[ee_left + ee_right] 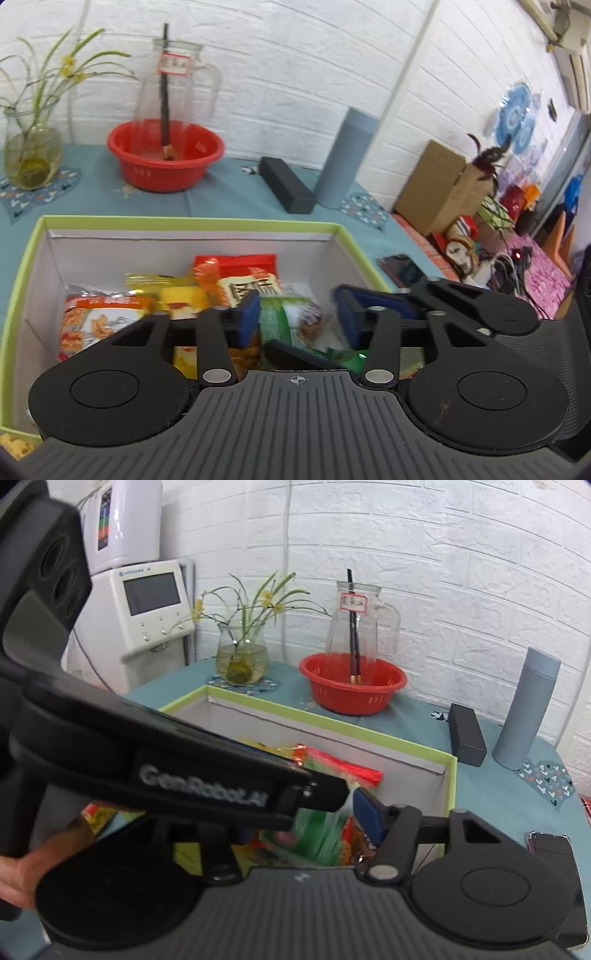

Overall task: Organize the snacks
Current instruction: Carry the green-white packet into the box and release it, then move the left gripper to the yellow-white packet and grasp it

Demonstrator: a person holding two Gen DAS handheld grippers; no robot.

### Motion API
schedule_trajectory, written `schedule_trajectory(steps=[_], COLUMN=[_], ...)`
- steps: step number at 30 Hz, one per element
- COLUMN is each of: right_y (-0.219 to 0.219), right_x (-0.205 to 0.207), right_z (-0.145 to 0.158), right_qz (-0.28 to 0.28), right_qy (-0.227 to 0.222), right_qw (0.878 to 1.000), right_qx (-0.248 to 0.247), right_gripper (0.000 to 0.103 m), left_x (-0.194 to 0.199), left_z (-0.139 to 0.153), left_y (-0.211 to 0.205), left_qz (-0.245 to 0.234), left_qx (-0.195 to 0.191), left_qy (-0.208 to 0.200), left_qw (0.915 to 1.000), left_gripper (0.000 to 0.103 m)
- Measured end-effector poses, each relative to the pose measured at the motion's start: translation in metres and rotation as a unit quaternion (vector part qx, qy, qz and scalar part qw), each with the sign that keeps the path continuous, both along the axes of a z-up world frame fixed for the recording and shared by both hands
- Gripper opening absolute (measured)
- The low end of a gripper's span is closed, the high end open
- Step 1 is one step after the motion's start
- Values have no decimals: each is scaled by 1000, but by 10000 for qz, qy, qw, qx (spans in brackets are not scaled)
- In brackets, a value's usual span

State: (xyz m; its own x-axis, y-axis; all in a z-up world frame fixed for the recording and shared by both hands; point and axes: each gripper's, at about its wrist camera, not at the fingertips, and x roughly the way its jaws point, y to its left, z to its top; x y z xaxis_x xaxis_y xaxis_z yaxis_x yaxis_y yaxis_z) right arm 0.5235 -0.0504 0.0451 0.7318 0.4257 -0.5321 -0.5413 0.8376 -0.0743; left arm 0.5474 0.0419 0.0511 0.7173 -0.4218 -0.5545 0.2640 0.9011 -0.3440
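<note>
A green-rimmed white box [192, 221] holds several snack packs: an orange-and-white bag [96, 317], a yellow pack [177, 295], a red bag [243, 277] and a green-and-white pack [291, 321]. My left gripper [295, 317] is open above the box, its blue pads on either side of the green-and-white pack, not pressing it. In the right wrist view the box [332, 725] shows again, with the green pack [317, 834] blurred inside. My right gripper [314, 816] hangs over the box; only its right blue pad [367, 816] shows, the left one hidden behind the left gripper's body [166, 771].
On the blue tablecloth behind the box stand a red basin [166, 155] with a glass jug [173, 85], a plant vase [31, 155], a black case [286, 184] and a grey flask [345, 155]. A phone [400, 269] lies right of the box. A cardboard box [439, 188] and clutter sit beyond.
</note>
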Motion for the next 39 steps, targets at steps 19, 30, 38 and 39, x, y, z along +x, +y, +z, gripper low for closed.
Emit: schedule_trajectory(steps=[19,30,38,39], right_y=[11,79,84,84], right_x=[-175,-160,-197,-205], right_z=[32,-72,-77,-78], right_qz=[991,1688,1646,1638], right_qy=[-667,835,1075,1070], right_qw=[9927,9794,9791,9794], right_qx=[168,-729,-522,-507], right_gripper=[93,93,93,93], left_x=[-186,-222,-224,-226], left_z=[46,-76,-80,-81], left_y=[62,130,102,98], left_qz=[333,1183,653,582], left_qx=[-241,-1227,-886,-865], left_qy=[-944,877,882,882], left_qw=[9947,9815,9900,9906], left_gripper=[71,46,29,29])
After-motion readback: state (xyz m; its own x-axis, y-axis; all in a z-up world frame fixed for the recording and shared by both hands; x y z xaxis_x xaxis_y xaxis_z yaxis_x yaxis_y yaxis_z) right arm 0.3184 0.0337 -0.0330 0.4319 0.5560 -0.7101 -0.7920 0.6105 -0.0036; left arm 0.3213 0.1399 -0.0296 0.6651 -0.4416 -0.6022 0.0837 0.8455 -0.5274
